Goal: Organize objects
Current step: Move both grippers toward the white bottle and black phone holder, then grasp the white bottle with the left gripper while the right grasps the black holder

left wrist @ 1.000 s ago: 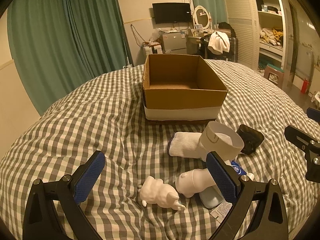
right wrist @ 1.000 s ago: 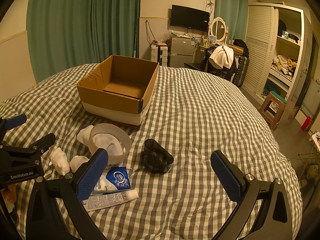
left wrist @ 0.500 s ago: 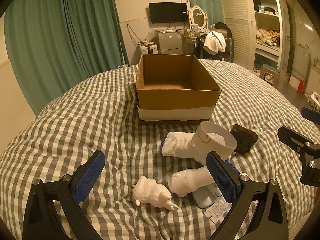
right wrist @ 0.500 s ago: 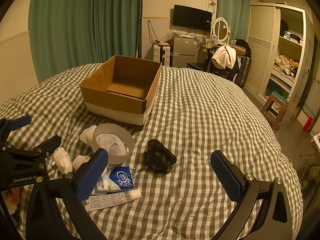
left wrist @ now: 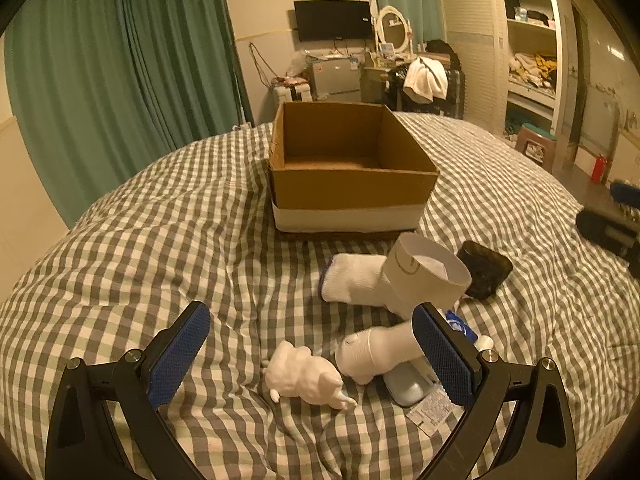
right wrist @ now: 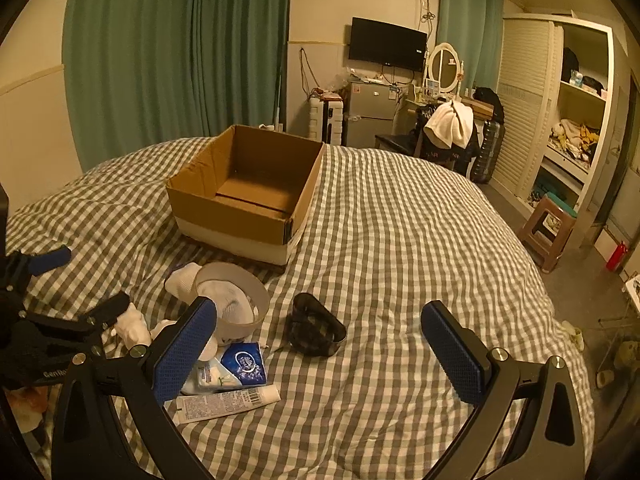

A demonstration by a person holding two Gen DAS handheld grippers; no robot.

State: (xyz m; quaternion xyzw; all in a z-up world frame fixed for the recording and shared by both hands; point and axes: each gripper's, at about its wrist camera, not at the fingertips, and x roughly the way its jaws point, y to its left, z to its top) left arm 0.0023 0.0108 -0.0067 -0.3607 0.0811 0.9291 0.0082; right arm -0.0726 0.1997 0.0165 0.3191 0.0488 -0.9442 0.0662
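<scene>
An open, empty cardboard box (left wrist: pixel 352 184) (right wrist: pixel 248 196) stands on the checked bed. In front of it lie a white sock (left wrist: pixel 352 280), a wide tape ring (left wrist: pixel 424 276) (right wrist: pixel 236 300), a dark clip (left wrist: pixel 484 272) (right wrist: pixel 316 332), a white animal figure (left wrist: pixel 304 376) (right wrist: pixel 132 324), a white bottle (left wrist: pixel 376 352), a blue tissue pack (right wrist: pixel 244 364) and a tube (right wrist: pixel 224 400). My left gripper (left wrist: pixel 312 356) is open above the figure and bottle. My right gripper (right wrist: pixel 320 356) is open, just above and behind the clip.
The checked bedspread (right wrist: pixel 400 240) extends right and far. Green curtains (left wrist: pixel 120 100) hang at the left. A desk, fridge and TV (right wrist: pixel 388 44) stand behind the bed. A wardrobe with shelves (right wrist: pixel 568 120) and a stool (right wrist: pixel 548 220) are at the right.
Both grippers have drawn back and risen slightly, so the box and objects sit a little farther off. Both stay open. Nothing on the bed has moved.
</scene>
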